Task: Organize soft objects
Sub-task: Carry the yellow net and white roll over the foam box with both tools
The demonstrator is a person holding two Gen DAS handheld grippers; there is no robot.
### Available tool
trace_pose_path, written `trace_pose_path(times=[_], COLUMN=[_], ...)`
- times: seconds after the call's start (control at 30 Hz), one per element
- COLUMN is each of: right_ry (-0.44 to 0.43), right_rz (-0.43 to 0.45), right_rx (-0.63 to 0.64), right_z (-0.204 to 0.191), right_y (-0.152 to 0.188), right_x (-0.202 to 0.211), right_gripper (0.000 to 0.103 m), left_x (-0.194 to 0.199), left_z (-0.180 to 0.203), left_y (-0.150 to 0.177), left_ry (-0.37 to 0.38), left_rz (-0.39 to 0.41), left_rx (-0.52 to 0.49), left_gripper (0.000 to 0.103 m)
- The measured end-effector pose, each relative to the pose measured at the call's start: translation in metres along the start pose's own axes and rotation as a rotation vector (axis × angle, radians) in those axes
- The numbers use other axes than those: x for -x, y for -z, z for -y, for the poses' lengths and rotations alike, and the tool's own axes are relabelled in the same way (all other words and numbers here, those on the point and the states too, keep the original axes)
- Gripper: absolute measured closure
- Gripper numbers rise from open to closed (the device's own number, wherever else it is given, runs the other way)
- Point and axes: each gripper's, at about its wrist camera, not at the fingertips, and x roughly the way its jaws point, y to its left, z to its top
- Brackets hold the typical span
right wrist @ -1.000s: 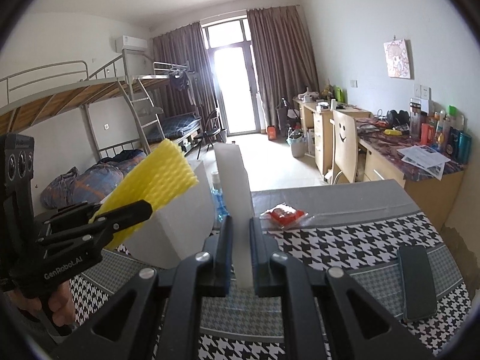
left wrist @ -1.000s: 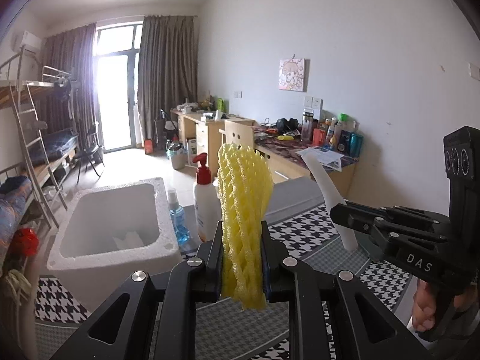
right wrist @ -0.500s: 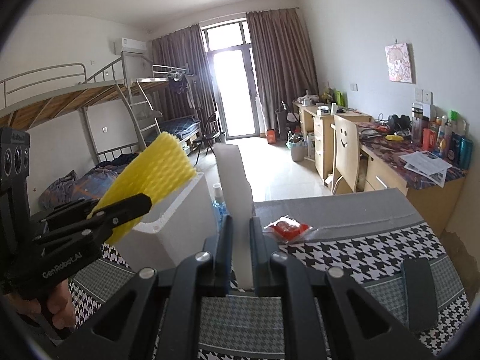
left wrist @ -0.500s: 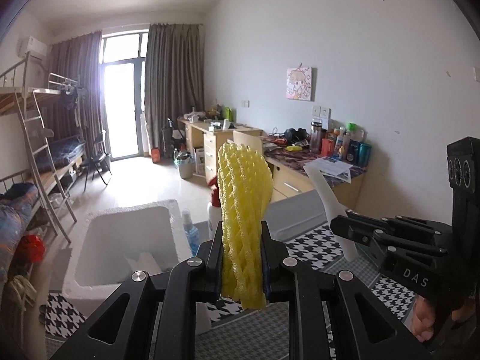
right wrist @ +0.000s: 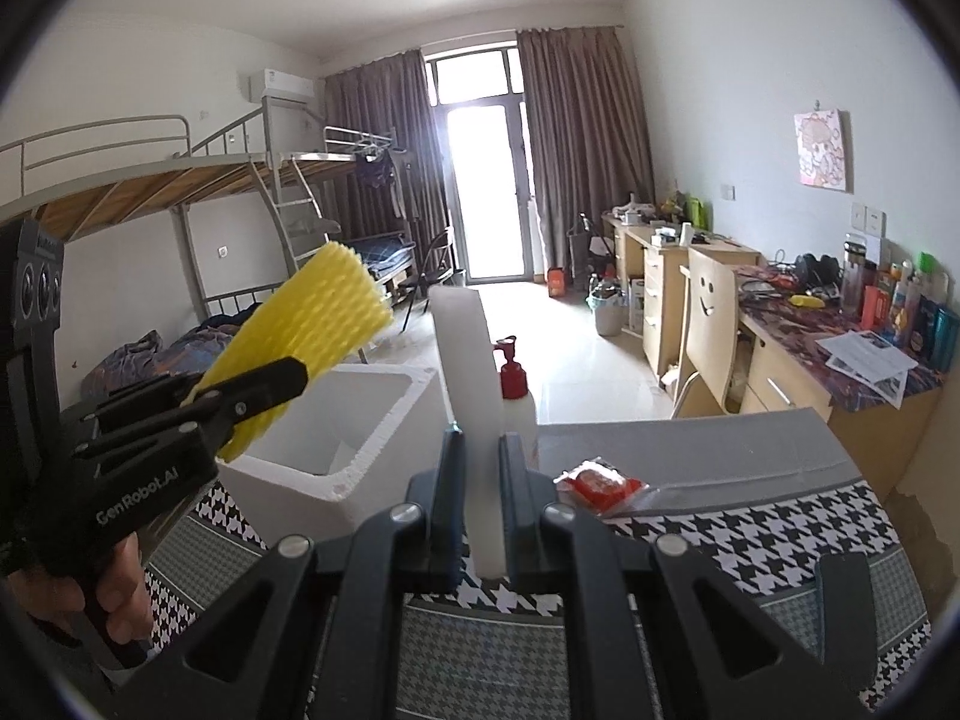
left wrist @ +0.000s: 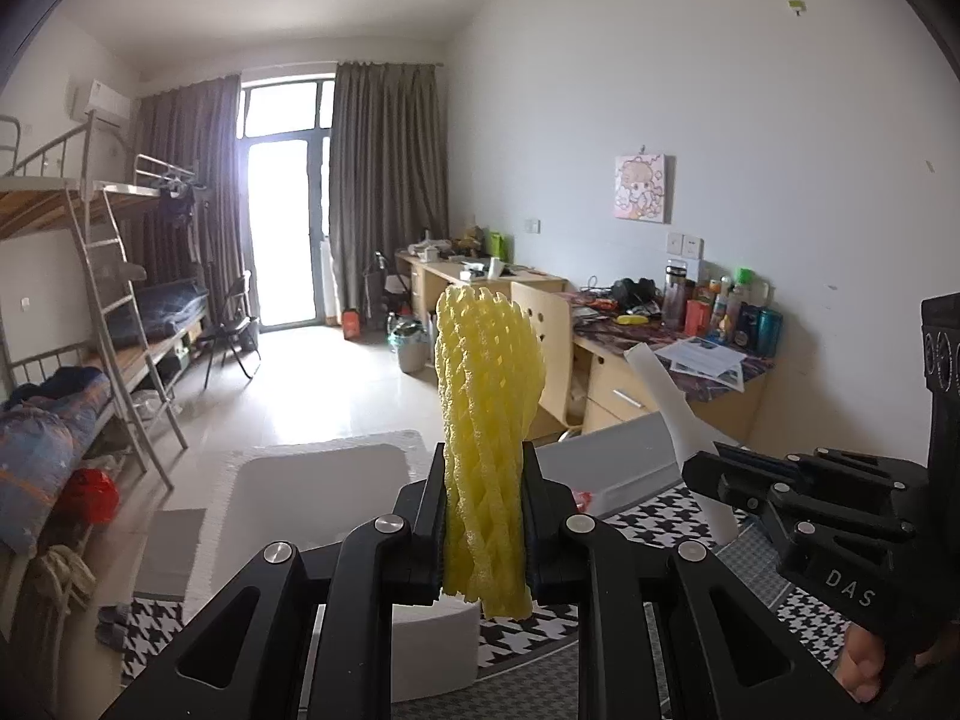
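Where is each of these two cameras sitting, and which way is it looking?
Left wrist: on the left gripper, looking past its yellow foam net down the room; the right gripper and fingers show.
Right wrist: on the right gripper, looking past its white foam strip; the left hand shows.
Shared: white foam box, desks.

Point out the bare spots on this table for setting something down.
The houndstooth cloth is bare between the red packet and the dark phone; so is the grey strip behind the packet. It is crowded at left: the white foam box and pump bottle.
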Motion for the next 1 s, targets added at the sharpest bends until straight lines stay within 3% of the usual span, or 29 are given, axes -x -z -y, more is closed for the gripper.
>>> trace_pose_path(times=[1.0], right_ry=[-0.119], right_rz=[-0.077], right_rx=[0.076], right_z=[-0.038], right_y=[-0.012], right_x=[-0.047], right_gripper=[0.09], left_x=[0.003], left_z=[-0.051], left_y=[0.002], left_ry=[-0.143], left_rz=[0.001], left_rx=[0.07], left_gripper=[0.083])
